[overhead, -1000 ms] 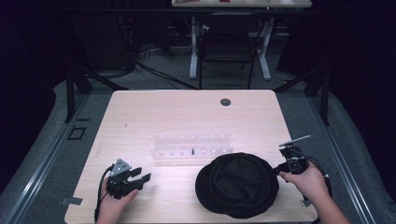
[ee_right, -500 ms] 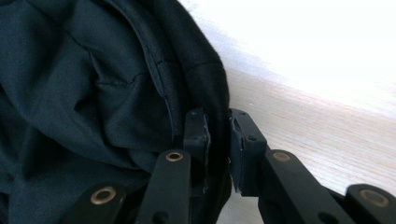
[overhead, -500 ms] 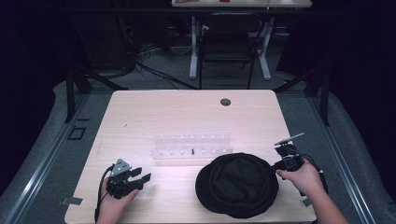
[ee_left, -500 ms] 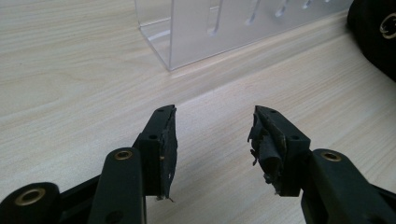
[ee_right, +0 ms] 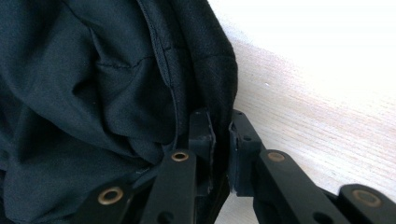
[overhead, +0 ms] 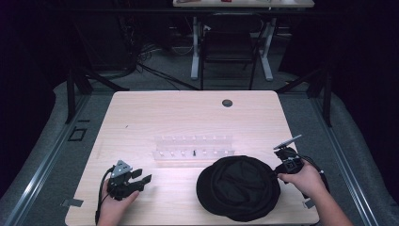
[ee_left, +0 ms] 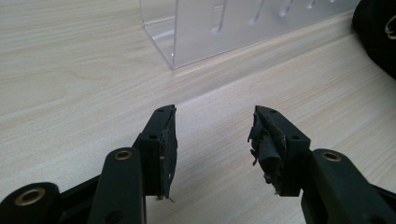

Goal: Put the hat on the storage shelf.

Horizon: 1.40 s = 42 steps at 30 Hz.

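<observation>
1. One soft black hat point(overhead: 239, 187) lies on the table point(overhead: 188, 113) just in front of the clear rack point(overhead: 194, 149), toward its right end. I judge it light and limp: the cloth folds and sags, so it will droop from any single hold.
2. Best hold looks like the stitched rim, where the cloth is doubled and less likely to slip.
3. Right gripper point(ee_right: 220, 135) is at the hat's right edge; its jaws have just been closing and now stand narrow, pinching the rim between them.
4. Left gripper point(ee_left: 212, 140) rests left of the rack's near side, jaws wide with nothing between them.
5. High view gives the whole layout around the rack; right gripper view alone shows the seam and the pinch; left gripper view shows worn pads point(ee_left: 264, 149).
</observation>
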Available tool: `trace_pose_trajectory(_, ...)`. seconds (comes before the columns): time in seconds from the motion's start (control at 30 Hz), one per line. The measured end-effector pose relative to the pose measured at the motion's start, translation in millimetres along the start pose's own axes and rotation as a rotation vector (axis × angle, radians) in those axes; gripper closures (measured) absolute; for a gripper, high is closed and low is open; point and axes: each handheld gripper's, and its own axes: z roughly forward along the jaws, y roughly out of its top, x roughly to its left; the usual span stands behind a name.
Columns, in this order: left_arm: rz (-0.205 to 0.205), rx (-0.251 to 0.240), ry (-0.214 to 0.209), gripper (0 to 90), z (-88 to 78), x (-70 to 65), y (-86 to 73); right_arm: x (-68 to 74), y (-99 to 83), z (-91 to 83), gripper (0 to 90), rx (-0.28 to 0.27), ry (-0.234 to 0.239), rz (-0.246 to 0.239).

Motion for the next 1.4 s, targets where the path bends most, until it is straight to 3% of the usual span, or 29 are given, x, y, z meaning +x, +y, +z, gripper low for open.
trace_pose_trajectory(0.1,-0.001,0.005,0.003,50.5,-0.6,0.7,0.1,-0.9,2.1,-1.5,84.6,0.045,-0.007,-0.021)
trace_pose_trajectory(0.47,-0.006,-0.003,0.002,50.5,-0.7,1.2,-0.1,1.3,-0.5,-5.0,87.3,0.039,0.029,0.011)
trace_pose_trajectory(0.53,-0.01,-0.007,0.003,50.5,-1.0,1.1,-0.2,-0.2,-0.7,-8.3,87.4,0.068,0.035,-0.004)
trace_pose_trajectory(0.57,-0.011,-0.01,0.004,50.5,-0.9,1.1,-0.4,0.6,-2.8,-7.3,87.4,0.035,0.049,0.023)
trace_pose_trajectory(0.63,-0.011,-0.01,0.005,50.6,-1.1,0.9,-0.4,-1.3,-2.6,-13.4,87.5,0.063,0.069,0.005)
trace_pose_trajectory(0.8,-0.008,-0.013,0.007,50.5,-2.5,1.1,0.0,-2.9,-5.9,-25.3,87.6,0.009,0.152,0.069)
trace_pose_trajectory(0.9,-0.011,-0.012,0.007,50.5,-2.5,1.4,-0.2,-1.5,-6.4,-36.0,87.7,0.009,0.183,0.058)
trace_pose_trajectory(0.97,-0.013,-0.012,0.007,50.5,-2.1,1.6,-0.4,2.5,-7.9,-38.8,87.7,-0.031,0.195,0.081)
trace_pose_trajectory(1.1,-0.009,-0.013,0.007,50.5,-1.6,1.4,-0.1,7.9,-9.5,-48.0,87.7,-0.056,0.227,0.092)
trace_pose_trajectory(1.13,-0.013,-0.013,0.007,50.5,-1.4,1.3,-0.1,6.6,-8.2,-52.6,87.7,-0.021,0.227,0.057)
trace_pose_trajectory(1.17,-0.014,-0.014,0.007,50.5,-1.1,1.5,-0.1,10.1,-9.9,-52.2,87.7,-0.06,0.23,0.1)
trace_pose_trajectory(1.33,-0.014,-0.007,0.005,50.5,-0.9,2.1,0.3,17.0,-8.7,-62.9,87.7,-0.061,0.211,0.107)
trace_pose_trajectory(1.4,-0.014,-0.01,0.005,50.5,-0.3,1.8,0.2,17.3,-8.0,-67.3,87.7,-0.057,0.233,0.1)
